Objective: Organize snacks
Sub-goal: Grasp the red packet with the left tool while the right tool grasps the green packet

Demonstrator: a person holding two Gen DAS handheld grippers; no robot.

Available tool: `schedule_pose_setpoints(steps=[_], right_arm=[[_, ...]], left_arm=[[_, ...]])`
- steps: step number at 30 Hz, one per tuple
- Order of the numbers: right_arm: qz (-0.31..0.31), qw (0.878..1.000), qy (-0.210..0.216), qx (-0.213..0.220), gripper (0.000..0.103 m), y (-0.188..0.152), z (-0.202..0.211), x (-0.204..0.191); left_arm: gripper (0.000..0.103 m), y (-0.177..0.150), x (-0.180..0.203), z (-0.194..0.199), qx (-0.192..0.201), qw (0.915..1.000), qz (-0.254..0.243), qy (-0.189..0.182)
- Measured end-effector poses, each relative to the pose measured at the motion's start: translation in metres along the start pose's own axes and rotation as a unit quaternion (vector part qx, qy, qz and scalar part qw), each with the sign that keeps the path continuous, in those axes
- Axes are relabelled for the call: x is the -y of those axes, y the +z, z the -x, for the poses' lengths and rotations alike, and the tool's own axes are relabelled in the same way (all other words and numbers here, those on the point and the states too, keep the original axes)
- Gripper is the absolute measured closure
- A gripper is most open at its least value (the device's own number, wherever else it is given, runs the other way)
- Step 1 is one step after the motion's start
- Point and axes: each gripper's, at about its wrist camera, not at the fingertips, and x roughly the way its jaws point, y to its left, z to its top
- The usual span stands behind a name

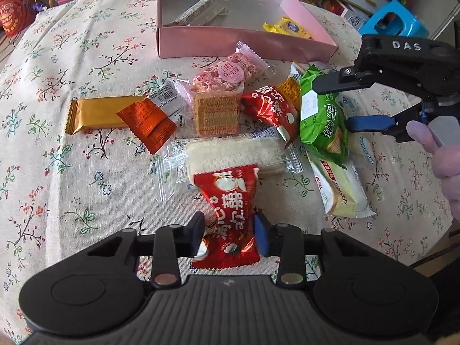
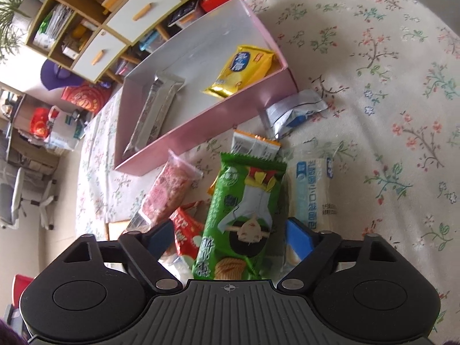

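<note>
A pink box (image 1: 201,41) at the table's far side holds a silver bar (image 1: 195,10) and a yellow packet (image 1: 287,27); it also shows in the right wrist view (image 2: 201,123). Loose snacks lie in front of it. My left gripper (image 1: 228,234) is shut on a red candy packet (image 1: 230,210) near the table's front. My right gripper (image 1: 336,102) is open, its fingers either side of a green chip packet (image 1: 320,118), also in the right wrist view (image 2: 241,215), where the gripper (image 2: 230,238) straddles it.
On the floral tablecloth (image 1: 86,172) lie a gold bar (image 1: 95,113), an orange packet (image 1: 146,126), a wafer pack (image 1: 215,112), a pink packet (image 1: 227,74), a second red packet (image 1: 273,109), white cake packs (image 1: 235,152) and a silver-blue packet (image 2: 293,112). Shelves (image 2: 95,28) stand beyond.
</note>
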Motion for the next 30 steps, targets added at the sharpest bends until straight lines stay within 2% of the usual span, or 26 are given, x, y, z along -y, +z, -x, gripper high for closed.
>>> schedule_pose_setpoints(steps=[2, 6, 8, 9, 10, 17, 24, 30], right_arm=[[-0.004, 1.000, -0.007, 0.003, 0.028, 0.000, -0.002, 0.002], [0.008, 1.000, -0.026, 0.012, 0.039, -0.001, -0.006, -0.001], [0.017, 0.999, -0.035, 0.013, 0.046, -0.002, -0.009, -0.002], [0.019, 0.999, -0.038, 0.009, 0.055, -0.003, -0.012, -0.002], [0.015, 0.999, -0.038, 0.003, 0.059, -0.003, -0.015, 0.000], [0.016, 0.999, -0.042, 0.007, 0.060, -0.003, -0.008, -0.002], [0.005, 1.000, -0.016, 0.015, 0.060, 0.002, 0.006, -0.002], [-0.003, 0.999, 0.010, 0.032, 0.060, 0.012, 0.020, -0.004]], left_arm=[[0.076, 0.000, 0.000, 0.000, 0.000, 1.0000, 0.000, -0.002], [0.076, -0.001, -0.002, 0.000, 0.000, 1.0000, -0.001, -0.003], [0.077, 0.000, -0.003, 0.001, -0.002, 1.0000, -0.003, -0.006], [0.077, 0.000, -0.002, 0.002, -0.004, 1.0000, -0.003, -0.006], [0.077, 0.000, -0.002, 0.003, -0.003, 1.0000, -0.003, -0.007], [0.078, 0.004, -0.007, 0.014, 0.012, 0.9997, 0.002, -0.020], [0.078, 0.011, -0.009, 0.024, 0.028, 0.9986, 0.016, -0.042], [0.078, 0.023, -0.011, 0.034, 0.064, 0.9961, 0.031, -0.053]])
